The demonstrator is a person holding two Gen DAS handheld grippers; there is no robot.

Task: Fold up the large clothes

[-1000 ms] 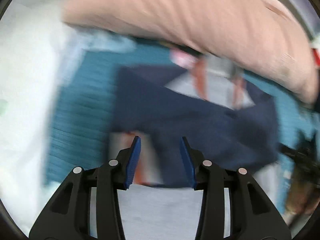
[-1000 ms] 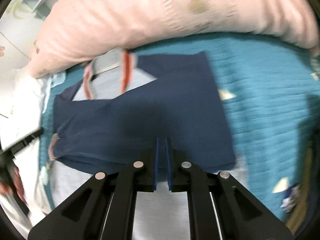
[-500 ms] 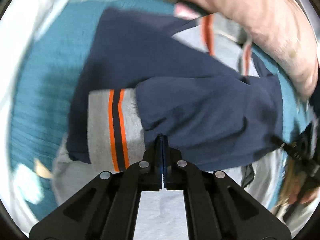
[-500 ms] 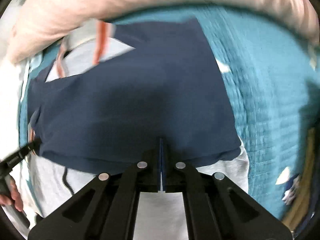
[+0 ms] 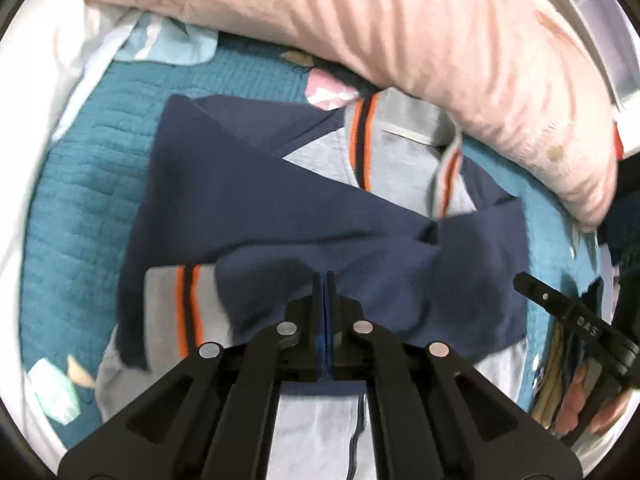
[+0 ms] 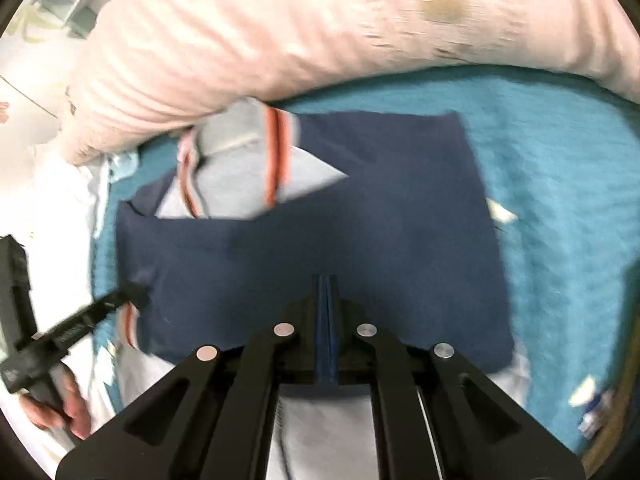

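Note:
A navy and grey jacket with orange-striped cuffs and collar lies partly folded on the teal bedspread. My left gripper is shut on the jacket's near navy hem, beside a folded-in sleeve with a striped grey cuff. My right gripper is shut on the same hem further along the jacket. Each gripper shows at the edge of the other's view: the right one in the left wrist view, the left one in the right wrist view.
A large pink pillow lies along the far side, touching the jacket's collar; it also fills the top of the right wrist view. White bedding lies at the left. Small paper scraps lie on the bedspread.
My left gripper went from open to shut on the jacket's hem. Both grippers then drew back and up a little, and the hem rose with them.

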